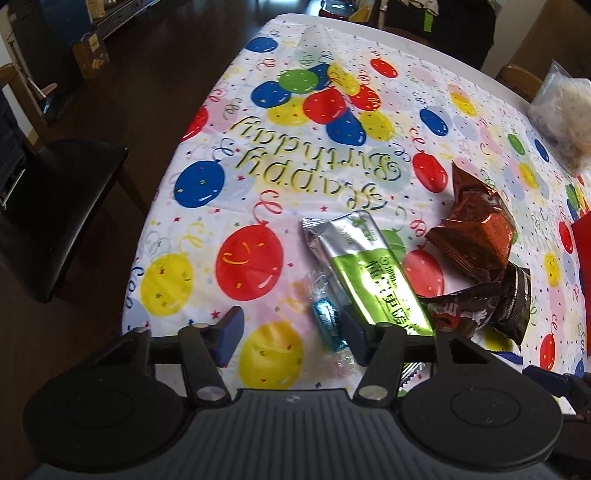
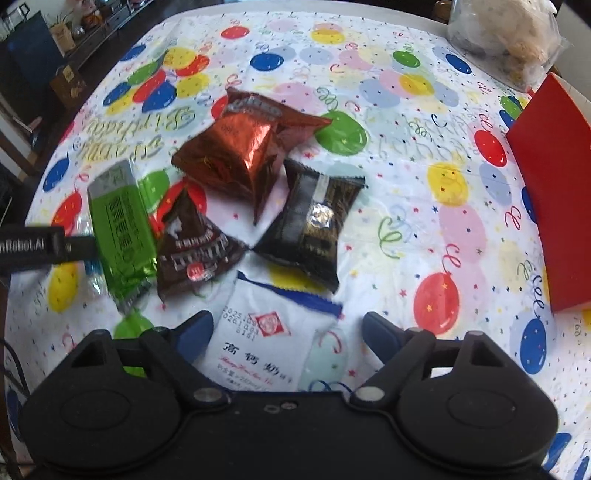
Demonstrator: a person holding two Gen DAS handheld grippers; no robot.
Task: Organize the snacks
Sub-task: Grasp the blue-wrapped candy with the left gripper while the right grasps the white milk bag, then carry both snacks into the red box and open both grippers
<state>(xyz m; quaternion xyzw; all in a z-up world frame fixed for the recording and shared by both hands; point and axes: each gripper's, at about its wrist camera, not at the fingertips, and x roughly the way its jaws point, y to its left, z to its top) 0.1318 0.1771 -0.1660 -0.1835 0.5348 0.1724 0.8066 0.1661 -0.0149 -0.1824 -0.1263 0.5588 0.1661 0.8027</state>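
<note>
A small blue wrapped candy (image 1: 328, 325) lies between the fingers of my left gripper (image 1: 291, 334), close to the right finger; the jaws stand open, not pressing it. Beside it lie a green bar packet (image 1: 369, 273), a copper-red foil bag (image 1: 476, 236) and a dark brown packet (image 1: 476, 314). My right gripper (image 2: 288, 332) straddles a white packet with a red stamp (image 2: 273, 332); it is open, with a gap at the right finger. Ahead of it lie a black packet (image 2: 314, 221), the copper-red bag (image 2: 240, 147), the brown packet (image 2: 192, 251) and the green bar (image 2: 118, 229).
A balloon-print birthday tablecloth (image 1: 295, 166) covers the table. A red box (image 2: 554, 192) stands at the right edge, and a clear bag of food (image 2: 506, 33) sits at the far right corner. A dark chair (image 1: 62, 206) stands off the table's left side.
</note>
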